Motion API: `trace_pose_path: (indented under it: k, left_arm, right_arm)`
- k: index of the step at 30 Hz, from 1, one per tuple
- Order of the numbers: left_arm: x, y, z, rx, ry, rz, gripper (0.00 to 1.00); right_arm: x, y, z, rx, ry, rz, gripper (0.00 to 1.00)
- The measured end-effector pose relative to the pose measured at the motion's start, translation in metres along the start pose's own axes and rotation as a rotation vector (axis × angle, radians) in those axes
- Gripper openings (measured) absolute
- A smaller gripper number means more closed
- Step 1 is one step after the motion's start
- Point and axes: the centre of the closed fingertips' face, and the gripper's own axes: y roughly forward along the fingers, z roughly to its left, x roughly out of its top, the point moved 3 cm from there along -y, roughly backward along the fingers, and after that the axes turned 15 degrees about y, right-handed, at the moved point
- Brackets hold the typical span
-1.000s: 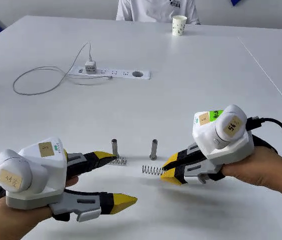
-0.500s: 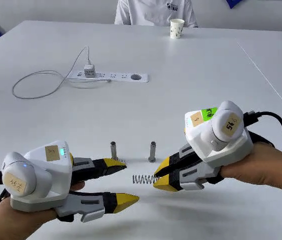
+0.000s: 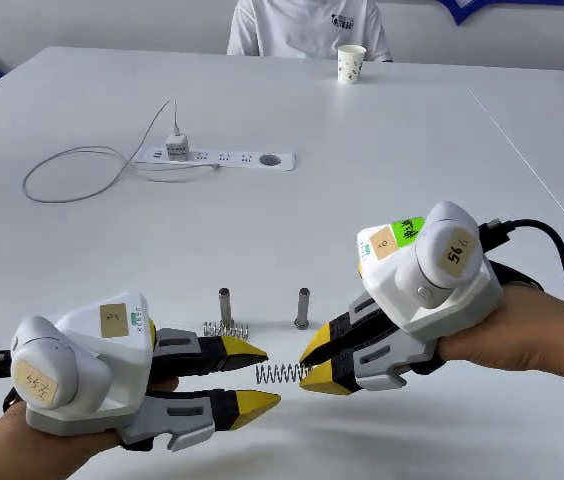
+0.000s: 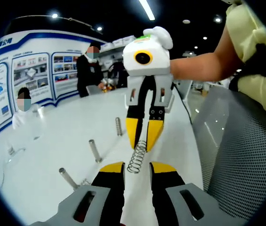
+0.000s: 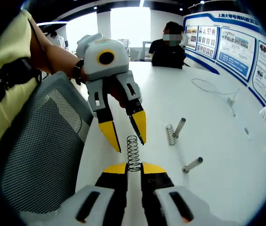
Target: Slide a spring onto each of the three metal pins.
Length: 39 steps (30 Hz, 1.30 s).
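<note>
A loose spring (image 3: 280,373) hangs level above the table with my right gripper (image 3: 309,370) shut on its right end. Its free end reaches between the jaws of my open left gripper (image 3: 262,376), which faces the right one. Two upright metal pins (image 3: 225,303) (image 3: 303,307) stand just beyond the jaws. A second spring (image 3: 225,329) lies at the foot of the left pin. In the left gripper view, the held spring (image 4: 137,157) runs from the right gripper's tips to my left gripper (image 4: 137,168), with three pins (image 4: 94,150) in a row. In the right gripper view, my right gripper (image 5: 134,169) pinches the spring (image 5: 133,150).
A white power strip (image 3: 224,158) with a plugged charger and looped cable lies mid-table on the left. A paper cup (image 3: 351,63) stands at the far edge in front of a seated person. The white table (image 3: 412,150) is bare around the pins.
My right gripper has carried the spring left and slightly down, so its free end now sits between the left jaws. The left gripper has shifted right, uncovering the spring by the left pin.
</note>
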Motion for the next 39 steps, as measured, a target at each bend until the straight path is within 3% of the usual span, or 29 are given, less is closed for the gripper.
trace_pose_path:
  k: [8, 17, 39]
  left_arm:
    - [0.000, -0.001, 0.001, 0.003, 0.016, 0.001, 0.13]
    - [-0.001, -0.001, 0.002, 0.001, 0.019, 0.002, 0.12]
    - [0.008, 0.002, 0.003, 0.010, 0.022, -0.014, 0.12]
  right_arm:
    - [0.005, -0.005, 0.005, 0.002, -0.004, -0.002, 0.11]
    - [0.022, -0.011, 0.011, -0.003, -0.031, -0.036, 0.11]
    - [0.055, -0.007, 0.022, 0.016, -0.074, -0.160, 0.11]
